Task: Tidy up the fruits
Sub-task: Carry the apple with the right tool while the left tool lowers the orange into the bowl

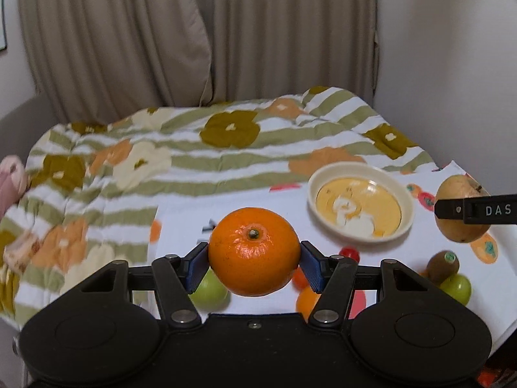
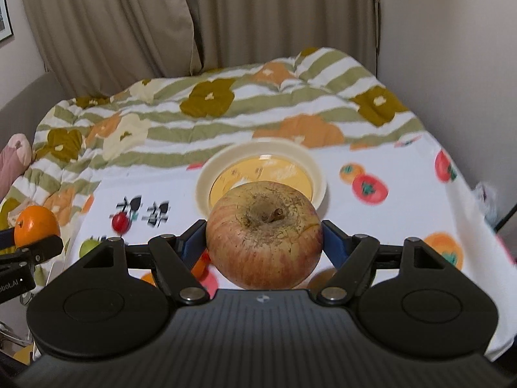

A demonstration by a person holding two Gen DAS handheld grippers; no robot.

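My left gripper (image 1: 254,255) is shut on an orange (image 1: 254,252), stem up, held above the white cloth. My right gripper (image 2: 264,239) is shut on a russet red-yellow apple (image 2: 264,236), stem up. In the left wrist view the apple (image 1: 458,208) hangs at the far right in the other gripper's black finger. In the right wrist view the orange (image 2: 36,224) shows at the far left. A cream bowl (image 1: 360,205) with a yellow inside stands on the cloth; the bowl (image 2: 261,169) lies just beyond the apple.
On the fruit-print cloth (image 1: 252,194) lie a green fruit (image 1: 208,292), a small red fruit (image 1: 349,253), a kiwi (image 1: 443,265), another green fruit (image 1: 455,287) and a second orange (image 1: 307,300). A flowered quilt (image 1: 161,158) covers the bed behind. Curtains and a wall stand beyond.
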